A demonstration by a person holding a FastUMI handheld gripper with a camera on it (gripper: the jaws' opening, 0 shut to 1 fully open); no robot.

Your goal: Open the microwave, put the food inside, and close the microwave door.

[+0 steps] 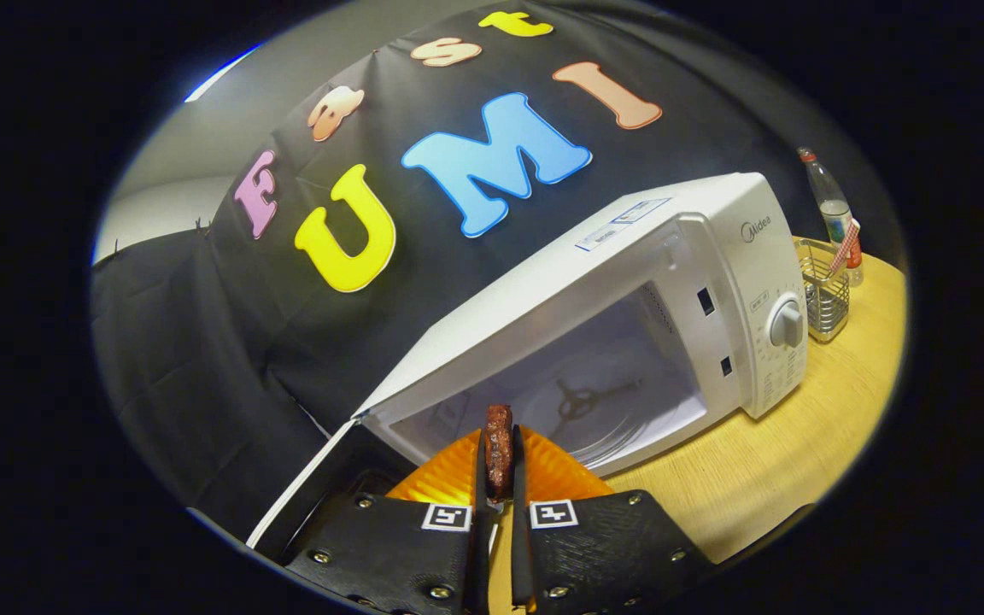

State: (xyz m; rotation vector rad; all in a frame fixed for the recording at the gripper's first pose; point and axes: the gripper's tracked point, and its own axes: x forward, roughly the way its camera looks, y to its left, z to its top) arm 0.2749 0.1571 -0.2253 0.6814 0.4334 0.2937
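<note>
**Food held at the open microwave**

A wooden table (765, 478) is seen carrying a white microwave (629, 282) whose door (304, 495) is swung open. A wire basket (825, 295) and a bottle (829, 209) are placed beside it. A brown piece of food (499, 448) is pinched upright by the hand-held gripper (499, 478), just before the cavity.

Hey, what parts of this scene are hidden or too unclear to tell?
- Open white microwave: its door, cut off behind the gripper, shows edge-on.
- Thin reddish-brown food piece, clamped between the fingers: lower end hidden.
- Dial markings: too small.
- Clear plastic bottle: base hidden behind the wire metal basket.
</note>
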